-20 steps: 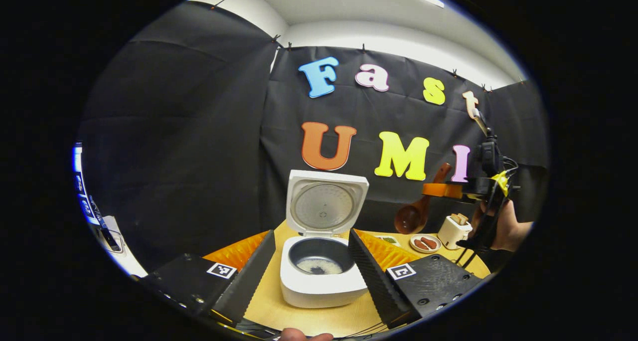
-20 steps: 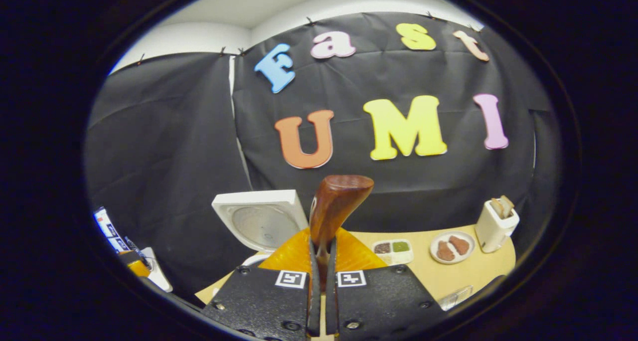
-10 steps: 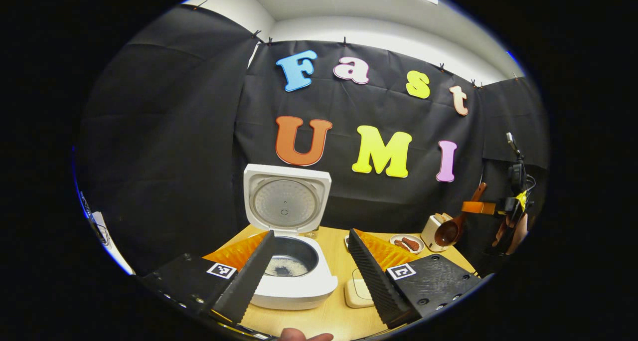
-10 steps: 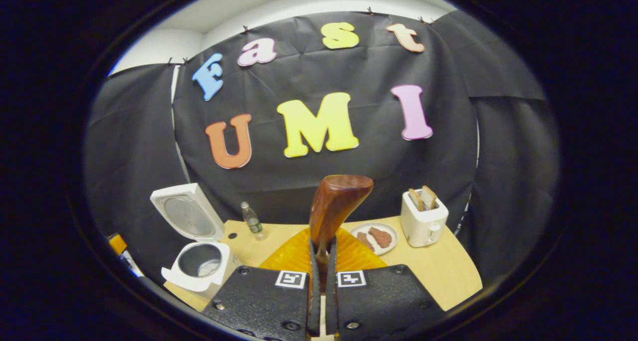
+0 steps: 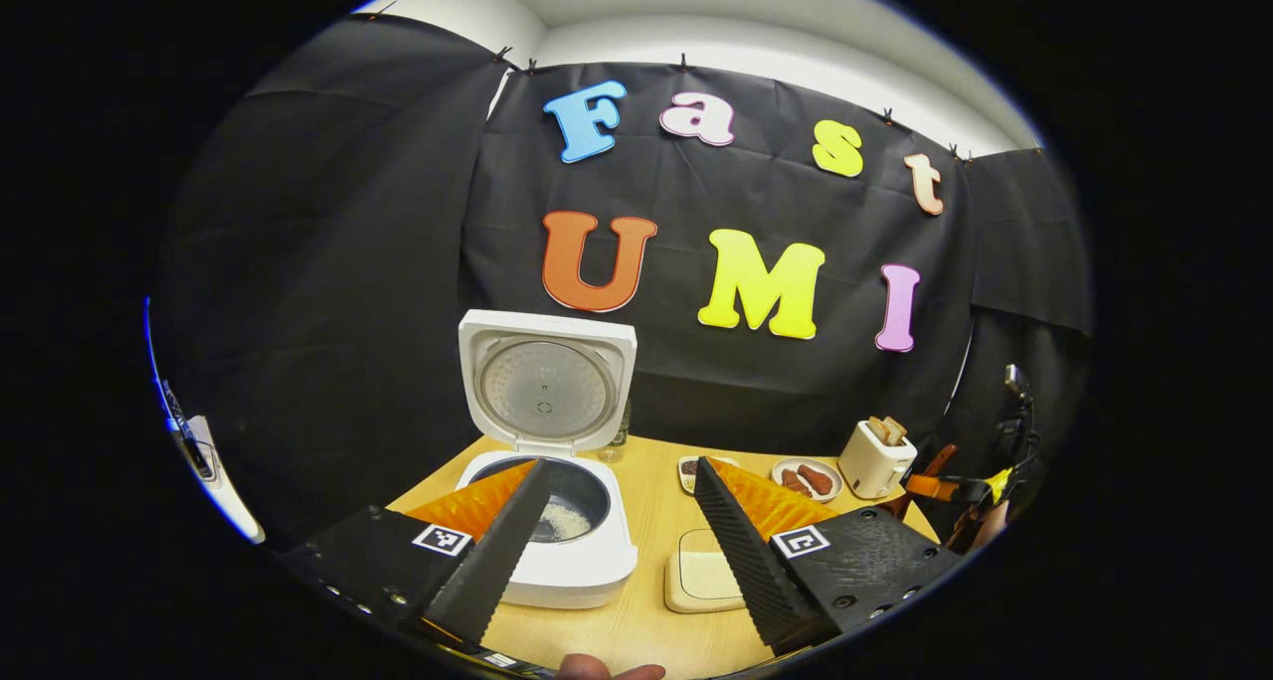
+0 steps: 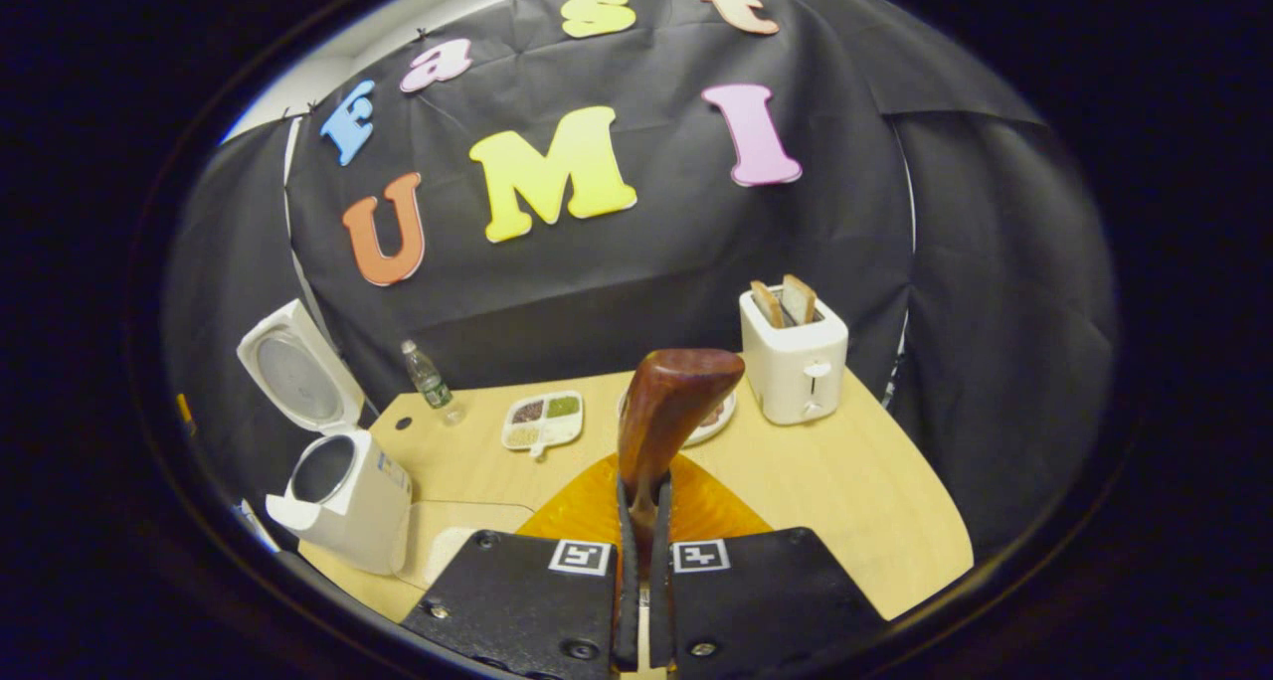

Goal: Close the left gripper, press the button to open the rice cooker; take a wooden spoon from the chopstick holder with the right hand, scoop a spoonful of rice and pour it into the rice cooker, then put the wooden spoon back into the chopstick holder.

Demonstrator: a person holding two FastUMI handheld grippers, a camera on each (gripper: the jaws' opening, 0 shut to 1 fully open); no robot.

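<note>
Rice cooker (image 5: 542, 521) lid up on wooden table (image 6: 855, 501); left gripper (image 5: 617, 541) apart, right gripper (image 6: 641, 521) clamps wooden spoon (image 6: 668, 412).

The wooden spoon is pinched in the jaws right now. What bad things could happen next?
The wooden spoon is gripped low on its handle by the right gripper, so it might twist or slip. On its way back it could bump the toaster or the plate close behind it. The rice cooker stands open, so a swinging arm might knock its raised lid.
</note>
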